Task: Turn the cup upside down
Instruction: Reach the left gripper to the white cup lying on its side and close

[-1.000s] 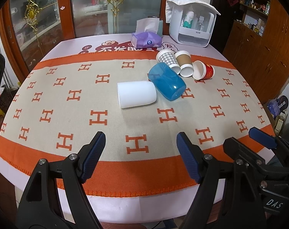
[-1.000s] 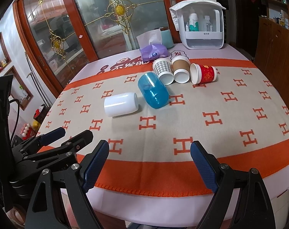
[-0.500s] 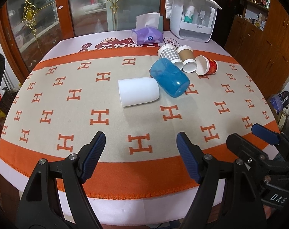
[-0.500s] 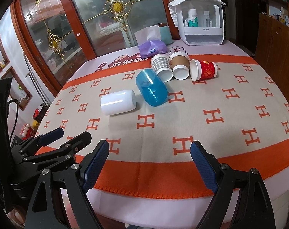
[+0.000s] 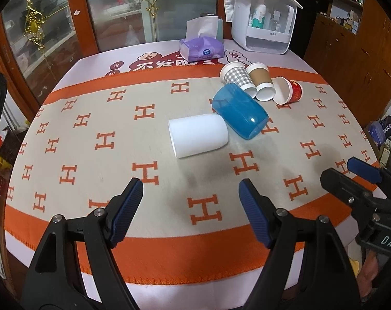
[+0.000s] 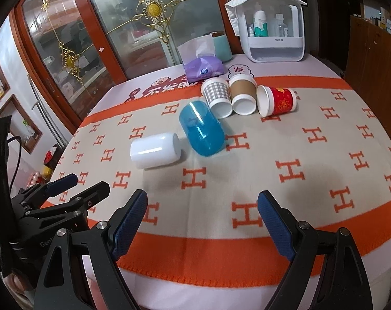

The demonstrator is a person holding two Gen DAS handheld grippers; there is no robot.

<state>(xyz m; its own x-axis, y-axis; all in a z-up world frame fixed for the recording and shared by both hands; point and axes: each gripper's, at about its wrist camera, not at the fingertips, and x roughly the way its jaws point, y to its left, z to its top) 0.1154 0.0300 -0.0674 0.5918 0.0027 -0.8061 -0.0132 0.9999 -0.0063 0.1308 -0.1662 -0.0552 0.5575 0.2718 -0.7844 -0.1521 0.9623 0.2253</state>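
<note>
Several cups lie on their sides on the table: a white cup [image 5: 198,134] [image 6: 156,150], a blue plastic cup [image 5: 239,113] [image 6: 202,132] touching it, then a checked paper cup [image 5: 237,78] [image 6: 217,95], a brown paper cup [image 5: 260,80] [image 6: 243,94] and a red paper cup [image 5: 288,93] [image 6: 276,101]. My left gripper [image 5: 190,201] is open and empty, above the cloth in front of the white cup. My right gripper [image 6: 202,214] is open and empty, short of the cups. Each gripper shows in the other's view: the right one [image 5: 350,173], the left one [image 6: 76,183].
The table carries an orange and beige H-pattern cloth [image 5: 97,139] [image 6: 324,160]. At the back stand a purple tissue pack [image 5: 201,49] [image 6: 203,67], a teal container [image 6: 222,47] and a white organiser box [image 5: 262,29] [image 6: 272,33]. Glass doors lie behind, wooden cabinets to the right.
Both grippers have moved forward over the table toward the cups, which look larger and nearer. Jaws stayed open. The cups have not moved.
</note>
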